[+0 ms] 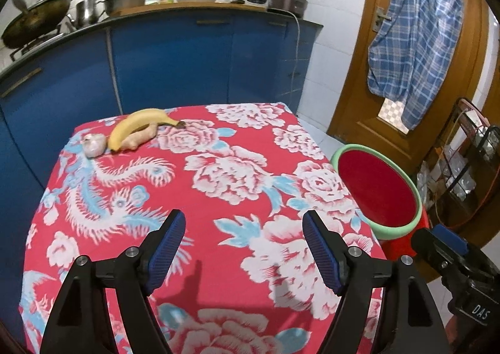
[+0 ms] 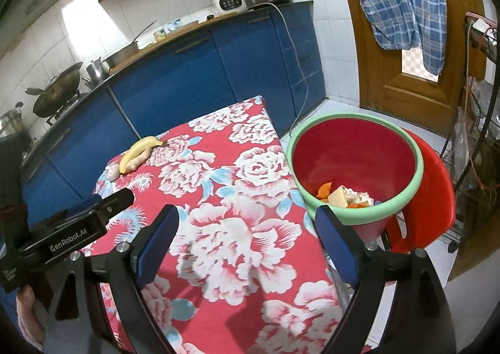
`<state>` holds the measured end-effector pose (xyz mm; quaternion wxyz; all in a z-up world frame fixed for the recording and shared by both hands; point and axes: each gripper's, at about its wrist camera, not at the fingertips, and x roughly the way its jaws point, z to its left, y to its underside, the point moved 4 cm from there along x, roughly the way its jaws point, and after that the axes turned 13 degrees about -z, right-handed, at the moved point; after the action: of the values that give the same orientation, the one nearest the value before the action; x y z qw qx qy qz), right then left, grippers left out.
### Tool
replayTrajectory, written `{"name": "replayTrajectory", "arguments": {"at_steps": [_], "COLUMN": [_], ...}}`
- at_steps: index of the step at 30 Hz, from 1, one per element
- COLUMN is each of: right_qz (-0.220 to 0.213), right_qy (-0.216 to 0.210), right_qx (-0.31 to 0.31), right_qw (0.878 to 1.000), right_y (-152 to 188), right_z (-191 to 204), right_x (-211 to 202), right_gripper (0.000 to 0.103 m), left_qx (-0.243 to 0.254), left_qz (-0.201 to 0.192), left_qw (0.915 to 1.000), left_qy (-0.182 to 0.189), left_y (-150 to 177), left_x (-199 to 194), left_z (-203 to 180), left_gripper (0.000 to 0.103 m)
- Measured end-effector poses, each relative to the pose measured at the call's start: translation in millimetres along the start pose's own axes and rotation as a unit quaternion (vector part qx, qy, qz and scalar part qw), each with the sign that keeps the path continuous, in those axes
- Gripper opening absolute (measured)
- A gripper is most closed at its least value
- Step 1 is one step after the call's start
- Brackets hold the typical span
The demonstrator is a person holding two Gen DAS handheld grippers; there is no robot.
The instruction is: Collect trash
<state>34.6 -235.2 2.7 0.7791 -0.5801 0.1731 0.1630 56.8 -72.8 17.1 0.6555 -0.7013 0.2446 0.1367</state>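
Both the left gripper (image 1: 243,232) and right gripper (image 2: 247,229) are released, empty; trash (image 2: 343,196) in the bin (image 2: 359,122) looks light, soft; pinch scraps mid-body.

My claws' pads (image 1: 164,252) blue on black frames. Worktop cloth (image 1: 237,166) red, white peonies, pale-blue leaves. Banana (image 1: 140,127) yellow. Bin (image 2: 353,163) red inside, mint-green rim. Cabinets (image 1: 175,63) blue.
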Motion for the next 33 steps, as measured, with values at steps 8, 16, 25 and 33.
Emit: {"name": "replayTrajectory", "arguments": {"at_steps": [8, 16, 25, 33], "right_qz": [0.005, 0.006, 0.009, 0.010], "right_qy": [-0.006, -0.006, -0.005, -0.005], "right_qx": [-0.017, -0.020, -0.020, -0.021], "right_qw": [1.000, 1.000, 1.000, 1.000], "right_y": [6, 7, 7, 8], "right_z": [19, 22, 25, 25], "right_x": [0, -1, -1, 1], "right_gripper": [0.088, 0.088, 0.088, 0.088], "left_qx": [-0.010, -0.016, -0.020, -0.021], "left_qz": [-0.012, -0.020, -0.023, -0.022], "left_qw": [0.9998, 0.9995, 0.9992, 0.9992], "left_qy": [-0.015, -0.019, -0.024, -0.027], "left_y": [1, 0, 1, 1], "left_x": [-11, -17, -18, -17], "left_z": [16, 21, 23, 25], "left_gripper": [0.078, 0.078, 0.078, 0.078]}}
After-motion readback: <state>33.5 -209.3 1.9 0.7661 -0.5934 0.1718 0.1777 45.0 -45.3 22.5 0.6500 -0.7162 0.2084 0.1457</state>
